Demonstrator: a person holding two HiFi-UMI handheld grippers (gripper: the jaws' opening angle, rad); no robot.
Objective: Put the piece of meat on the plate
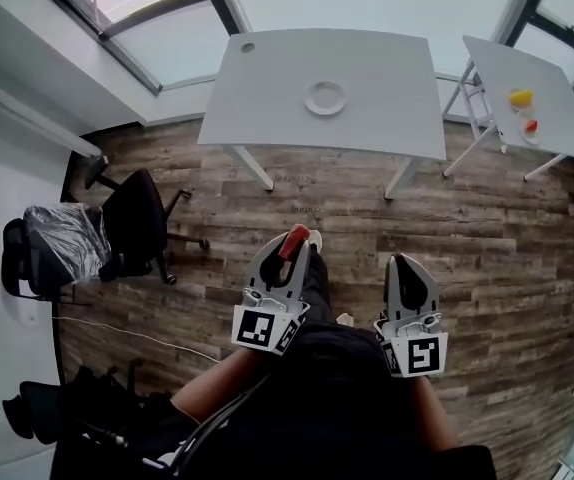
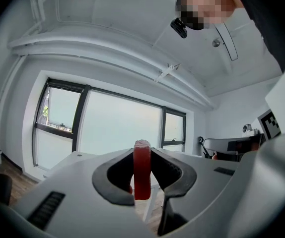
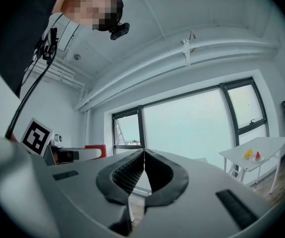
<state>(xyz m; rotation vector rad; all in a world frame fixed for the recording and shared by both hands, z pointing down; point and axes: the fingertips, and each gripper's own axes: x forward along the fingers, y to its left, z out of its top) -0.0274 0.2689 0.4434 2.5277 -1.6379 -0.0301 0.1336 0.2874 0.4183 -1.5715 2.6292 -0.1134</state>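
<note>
My left tongs (image 1: 289,253) are clamped on the piece of meat (image 1: 294,240), a red strip standing upright between the pads with its top poking just above them. My right tongs (image 3: 143,155) are closed on nothing, the ribbed pads meeting edge to edge. Both point level and forward, side by side over the wooden floor (image 1: 367,218), close in front of me.

The plate (image 1: 325,98) sits empty on the far white table (image 1: 367,68), a little right of its middle and well apart from the meat. So, as I judge it, this is the carry: the pick-up is done and the drop is not yet begun.

Next I need to close the gap to that table, bring the left tongs over the plate and lower them until the meat is just above or touching it, then ease the jaws apart. The small table (image 1: 547,108) at far right (with yellow and red bits on it) is not my target.
</note>
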